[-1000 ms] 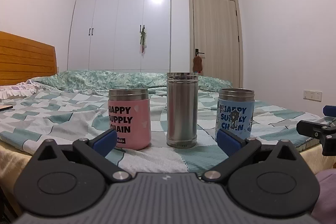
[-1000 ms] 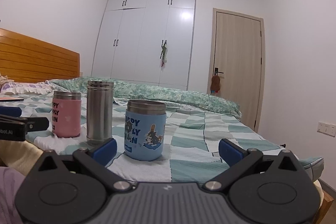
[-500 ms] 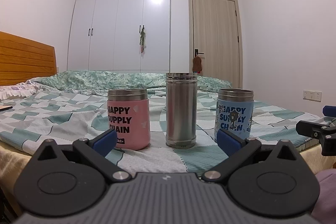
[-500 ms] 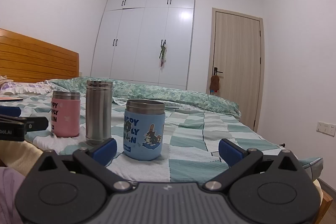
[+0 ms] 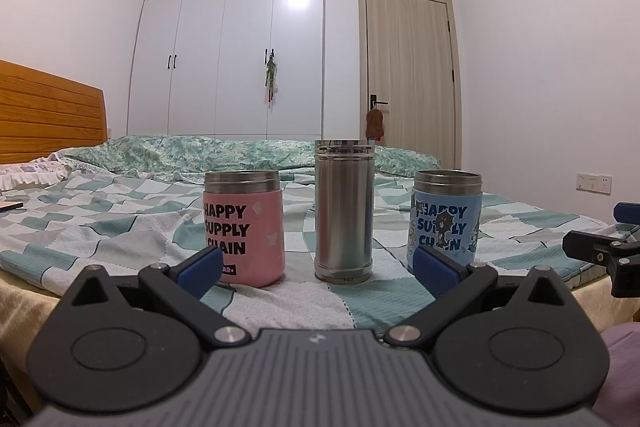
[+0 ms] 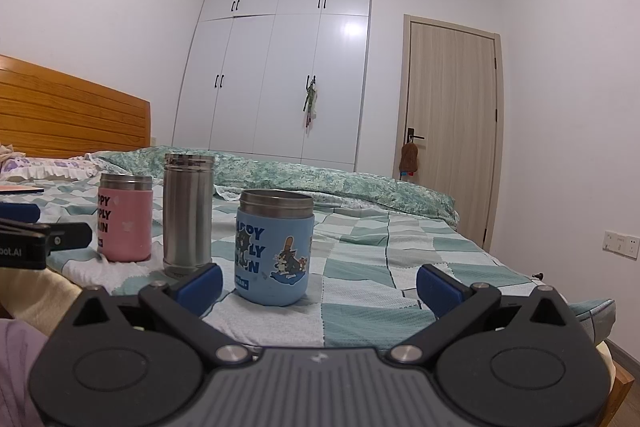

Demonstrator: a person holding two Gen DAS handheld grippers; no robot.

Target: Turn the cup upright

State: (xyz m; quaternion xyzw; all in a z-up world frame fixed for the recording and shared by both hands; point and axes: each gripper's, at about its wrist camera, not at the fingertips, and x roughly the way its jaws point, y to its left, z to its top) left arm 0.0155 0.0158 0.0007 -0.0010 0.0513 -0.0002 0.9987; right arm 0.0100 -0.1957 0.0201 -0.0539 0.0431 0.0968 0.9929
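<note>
Three cups stand upright in a row on the bed: a pink cup [image 5: 244, 233] at left, a tall steel cup [image 5: 344, 211] in the middle, a blue cartoon cup [image 5: 445, 223] at right. They also show in the right wrist view: the pink cup [image 6: 125, 225], the steel cup [image 6: 188, 215], the blue cup [image 6: 274, 247]. My left gripper [image 5: 318, 271] is open and empty, just in front of the cups. My right gripper [image 6: 320, 283] is open and empty, near the blue cup.
The checked green bedspread [image 5: 120, 223] covers the bed, with a wooden headboard [image 5: 48, 119] at left. A white wardrobe [image 5: 232, 43] and a door [image 5: 412, 75] stand behind. The right gripper's tip [image 5: 600, 251] shows at the right edge.
Both grippers have drifted very slightly; the cups have not moved.
</note>
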